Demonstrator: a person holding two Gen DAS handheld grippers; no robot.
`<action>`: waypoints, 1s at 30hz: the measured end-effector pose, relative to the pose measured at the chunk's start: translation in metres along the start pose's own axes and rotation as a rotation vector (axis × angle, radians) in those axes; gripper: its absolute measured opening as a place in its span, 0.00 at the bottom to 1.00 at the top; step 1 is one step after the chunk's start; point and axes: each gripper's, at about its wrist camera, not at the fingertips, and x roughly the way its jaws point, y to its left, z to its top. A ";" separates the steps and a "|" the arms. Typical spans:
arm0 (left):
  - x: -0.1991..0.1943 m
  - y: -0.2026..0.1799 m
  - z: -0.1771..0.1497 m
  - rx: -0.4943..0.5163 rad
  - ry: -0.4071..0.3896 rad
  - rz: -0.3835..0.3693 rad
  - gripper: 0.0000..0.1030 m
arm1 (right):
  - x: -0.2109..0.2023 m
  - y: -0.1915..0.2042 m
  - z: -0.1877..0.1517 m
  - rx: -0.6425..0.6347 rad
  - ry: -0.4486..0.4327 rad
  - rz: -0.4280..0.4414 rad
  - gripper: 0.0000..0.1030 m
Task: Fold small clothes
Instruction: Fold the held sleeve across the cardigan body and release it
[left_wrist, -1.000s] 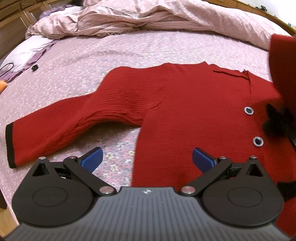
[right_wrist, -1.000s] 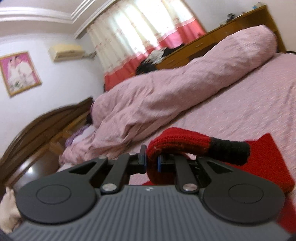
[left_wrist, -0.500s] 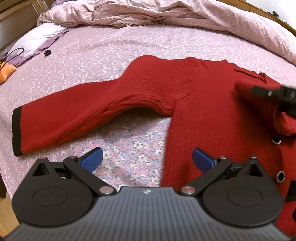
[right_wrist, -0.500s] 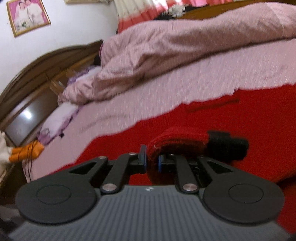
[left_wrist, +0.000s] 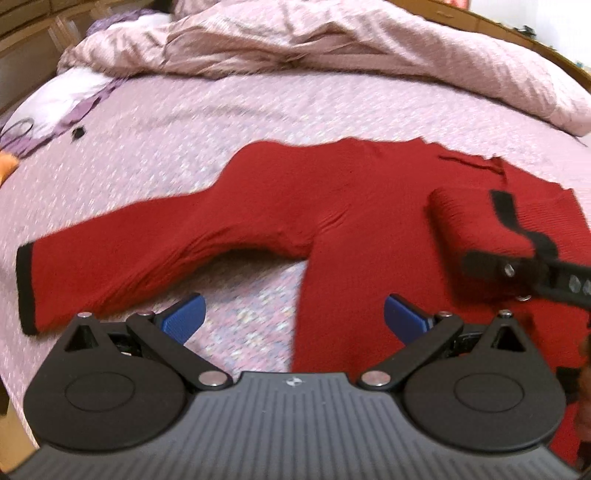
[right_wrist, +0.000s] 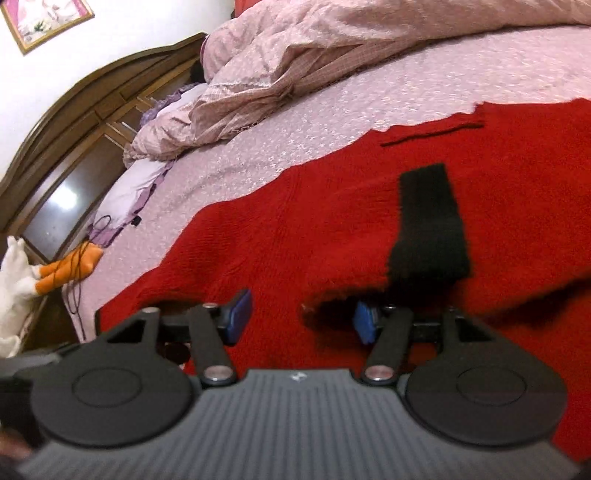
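A red knit cardigan (left_wrist: 332, 206) lies flat on the pink flowered bedspread (left_wrist: 258, 110). Its left sleeve (left_wrist: 129, 251) stretches out to a black cuff (left_wrist: 26, 291). The other sleeve (left_wrist: 476, 221) is folded over the cardigan's body, its black cuff (right_wrist: 428, 229) lying on the red knit (right_wrist: 277, 229). My right gripper (right_wrist: 301, 315) sits low at that sleeve's edge with its jaws opening. Red knit lies between the blue pads (right_wrist: 240, 310), which do not press on it. My left gripper (left_wrist: 293, 317) hovers open over the cardigan's side edge below the armpit, holding nothing.
A rumpled pink quilt (left_wrist: 332, 44) is heaped along the far side of the bed. A dark wooden headboard (right_wrist: 74, 122), a lilac pillow (right_wrist: 129, 188), an orange and white plush toy (right_wrist: 66, 269) and a black cable (left_wrist: 18, 129) lie to the left.
My right gripper came down with the sleeve onto the cardigan's body, then its jaws parted and let the sleeve go. The left gripper stayed open and nearly still.
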 end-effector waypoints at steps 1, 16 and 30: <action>-0.001 -0.005 0.003 0.013 -0.009 -0.011 1.00 | -0.009 -0.002 -0.001 0.004 -0.008 -0.008 0.58; 0.001 -0.131 0.022 0.332 -0.116 -0.145 1.00 | -0.095 -0.080 -0.009 0.109 -0.111 -0.360 0.58; 0.058 -0.176 0.019 0.389 -0.124 -0.043 0.83 | -0.095 -0.114 -0.026 0.175 -0.101 -0.380 0.57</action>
